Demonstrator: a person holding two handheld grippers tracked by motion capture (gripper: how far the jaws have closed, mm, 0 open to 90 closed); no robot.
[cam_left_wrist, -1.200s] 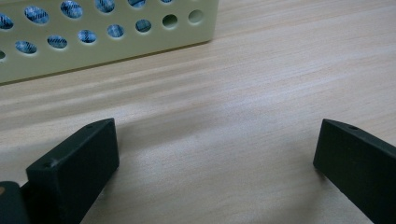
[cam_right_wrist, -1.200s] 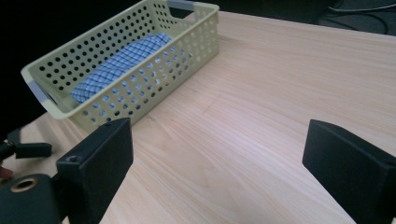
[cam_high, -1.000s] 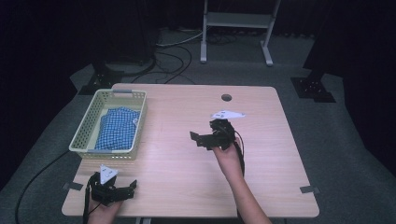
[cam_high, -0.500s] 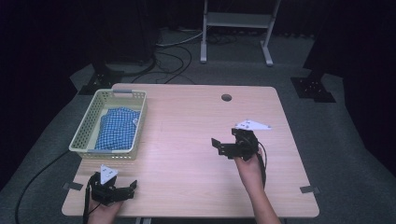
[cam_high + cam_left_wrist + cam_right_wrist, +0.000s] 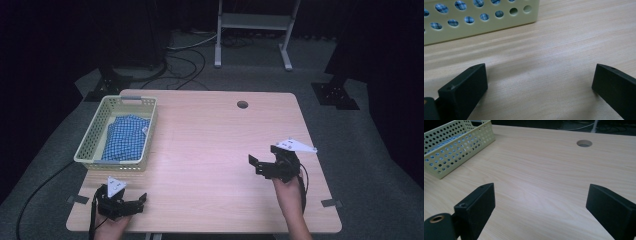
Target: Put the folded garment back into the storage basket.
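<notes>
Jaws of both matte black grippers gape empty over grained wood table [image 5: 210,135]; perforated plastic basket [image 5: 90,145] holds seemingly checked cloth [image 5: 125,137].

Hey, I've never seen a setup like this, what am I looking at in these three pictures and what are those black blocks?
A person sits at a wooden table and holds a hand-operated gripper in each hand; no robot arm is involved. The high view looks down from above: the left gripper is near the table's front left corner, the right gripper over the right side. The other two pictures come from small cameras riding on each gripper, looking along its two black jaws, which are the blocks you see. Both pairs of jaws stand wide apart with bare wood between them, so nothing is held. On the table sits a pale yellow perforated basket with a blue checked cloth inside. The round hole is part of the tabletop.
</notes>
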